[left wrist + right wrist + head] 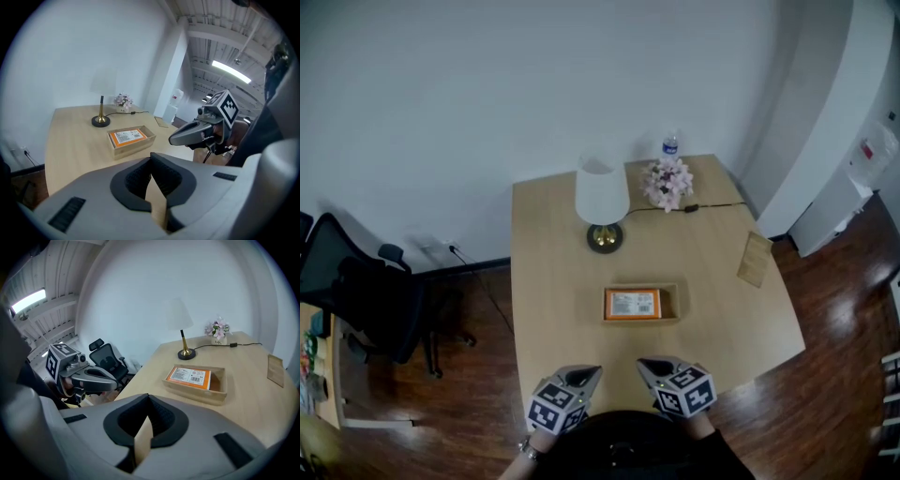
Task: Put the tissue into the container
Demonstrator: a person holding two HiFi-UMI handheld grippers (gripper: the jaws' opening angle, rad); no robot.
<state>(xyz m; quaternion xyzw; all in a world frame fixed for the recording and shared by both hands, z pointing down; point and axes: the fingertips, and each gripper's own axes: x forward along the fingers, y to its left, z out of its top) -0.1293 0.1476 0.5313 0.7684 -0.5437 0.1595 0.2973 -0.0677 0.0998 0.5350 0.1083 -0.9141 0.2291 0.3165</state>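
Observation:
An orange tissue pack [632,304] lies flat inside a shallow wooden container [642,322] in the middle of the light wood table [553,281]. It fills the left part of the container. The left gripper view shows the same pack [127,136] and container [133,146], as does the right gripper view, with the pack [190,376] in the container [197,392]. My left gripper [586,373] and right gripper [652,364] hover side by side at the table's near edge, short of the container. Both are shut with nothing between their jaws.
At the back of the table stand a lamp [602,202] with a white shade, a small flower pot [667,183] and a water bottle [670,145]. A cable [717,205] runs right. A wooden card [755,259] lies near the right edge. An office chair [356,291] stands left.

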